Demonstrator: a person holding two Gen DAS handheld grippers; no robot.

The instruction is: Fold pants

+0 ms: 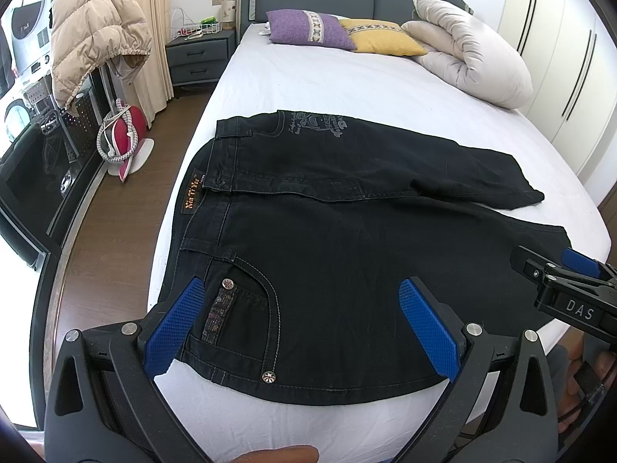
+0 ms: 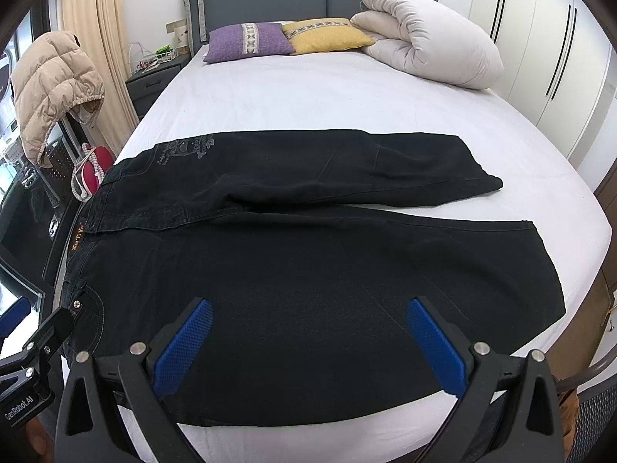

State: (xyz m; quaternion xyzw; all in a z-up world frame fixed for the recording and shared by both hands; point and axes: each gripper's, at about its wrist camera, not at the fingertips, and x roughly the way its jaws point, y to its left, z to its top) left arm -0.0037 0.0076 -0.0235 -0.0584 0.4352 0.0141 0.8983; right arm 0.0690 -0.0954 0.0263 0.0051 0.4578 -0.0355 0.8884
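Big white-sheeted bed (image 2: 308, 92) fills the view, black denim pants (image 2: 308, 270) spread flat across its near half, waistband at nine o'clock, legs toward three. Left gripper (image 1: 300, 326) hovers over the pocket, blue pads spread wide; right gripper (image 2: 308, 341) likewise gaping above the thigh.

Both wrist views low at bed's (image 1: 308, 77) foot, facing headboard (image 2: 270, 0), sharing pants (image 2: 308, 250).

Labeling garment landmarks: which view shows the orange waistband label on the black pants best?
Left wrist: orange waistband label on the black pants is closer, lettering visible though unreadable. Right wrist shows it small, foreshortened at the frame's left edge.
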